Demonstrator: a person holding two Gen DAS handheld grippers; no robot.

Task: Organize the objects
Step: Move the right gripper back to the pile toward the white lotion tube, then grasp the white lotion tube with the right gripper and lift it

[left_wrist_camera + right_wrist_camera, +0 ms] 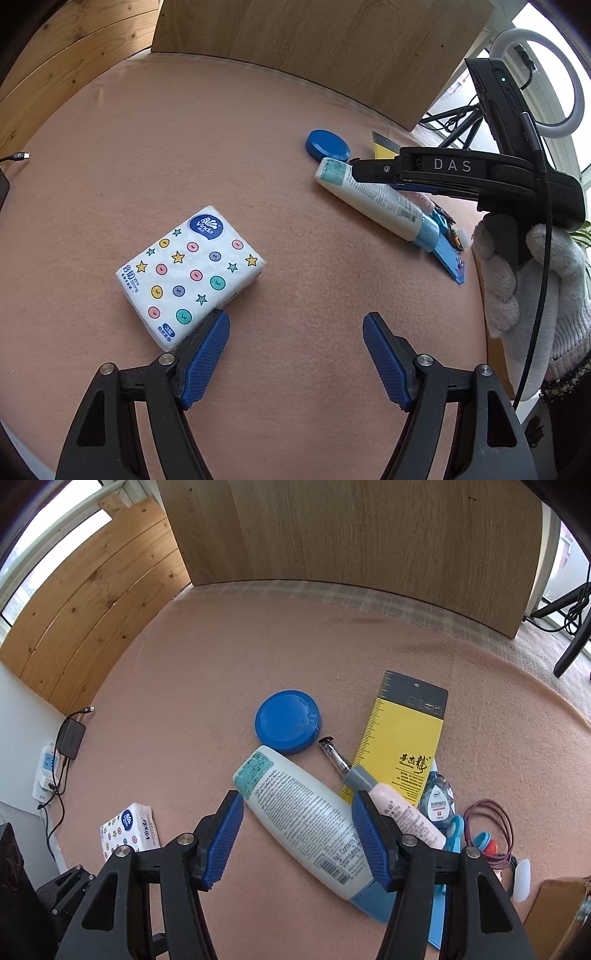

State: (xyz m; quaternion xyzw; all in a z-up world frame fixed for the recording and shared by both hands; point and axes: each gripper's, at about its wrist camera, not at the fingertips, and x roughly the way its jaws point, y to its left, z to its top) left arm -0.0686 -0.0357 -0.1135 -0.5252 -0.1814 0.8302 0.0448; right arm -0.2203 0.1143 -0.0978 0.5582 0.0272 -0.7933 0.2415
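A white Vinda tissue pack [190, 277] with coloured dots lies on the pink cloth, just beyond my left gripper's [295, 334] left fingertip [218, 325]; that gripper is open and empty. My right gripper [297, 810] is open above a white bottle with a blue cap [310, 823], which lies on its side. The bottle also shows in the left wrist view [373, 201], under the right gripper's body [454, 171]. A blue round lid [288, 725], a yellow ruler card [400, 738], a pink tube [399, 814] and a clear pen [334, 757] lie beside the bottle.
A small eye-drop bottle [437, 799], a purple cable loop [491, 823] and a blue flat card [448, 258] lie at the right. A wooden panel [351, 535] stands at the back. A charger and power strip [61, 753] sit off the left edge.
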